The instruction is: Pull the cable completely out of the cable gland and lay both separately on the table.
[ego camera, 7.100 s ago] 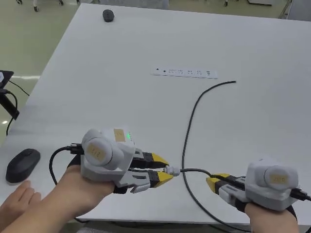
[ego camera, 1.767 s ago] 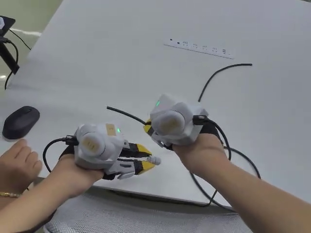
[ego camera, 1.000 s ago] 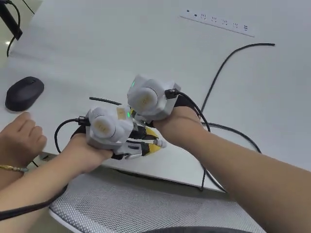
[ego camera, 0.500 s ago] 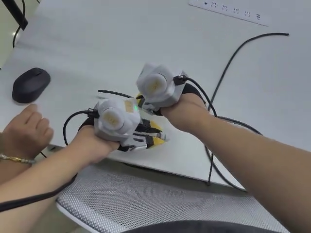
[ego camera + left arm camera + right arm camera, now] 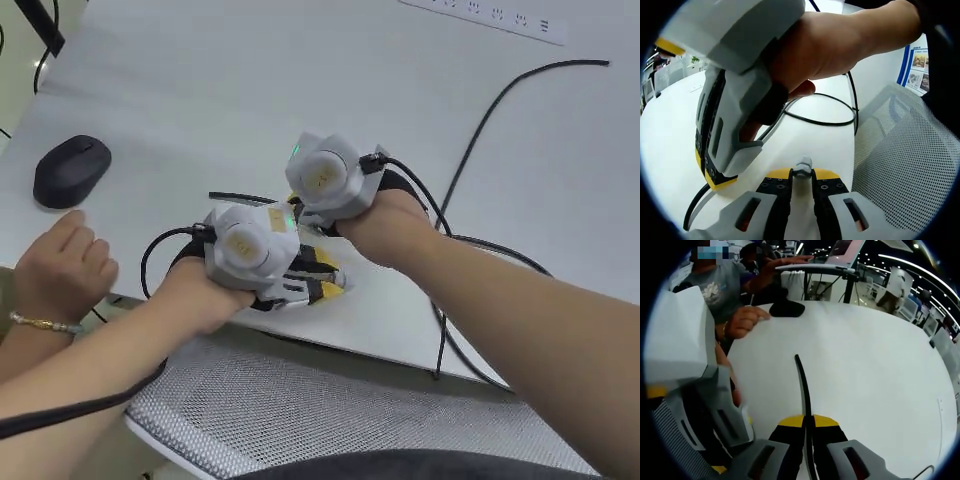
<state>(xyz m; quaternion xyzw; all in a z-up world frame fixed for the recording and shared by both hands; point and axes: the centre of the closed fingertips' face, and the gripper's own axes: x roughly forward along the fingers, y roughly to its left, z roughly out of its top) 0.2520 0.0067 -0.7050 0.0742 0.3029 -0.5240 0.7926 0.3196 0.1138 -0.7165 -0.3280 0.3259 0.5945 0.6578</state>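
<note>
A small grey cable gland (image 5: 802,164) sits pinched between the yellow tips of my left gripper (image 5: 802,174), and no cable comes out of its front end. That gripper (image 5: 334,278) is low over the table's near edge. Just beyond it, my right gripper (image 5: 292,207) points left, and its jaws (image 5: 808,419) are shut on the black cable (image 5: 802,385). The cable's free end (image 5: 215,195) sticks out to the left over the table. The rest of the cable (image 5: 480,120) curves off to the far right.
A black mouse (image 5: 70,170) lies on the white table (image 5: 250,80) at the left, with another person's hand (image 5: 60,270) resting near it. A white power strip (image 5: 480,12) is at the far edge. A mesh chair seat (image 5: 300,400) is below the table's near edge.
Seven seconds ago the cable ran through the gland between the grippers. The right gripper has since crossed to just beyond the left one, with the cable end free. The last second shows mostly camera shift.
</note>
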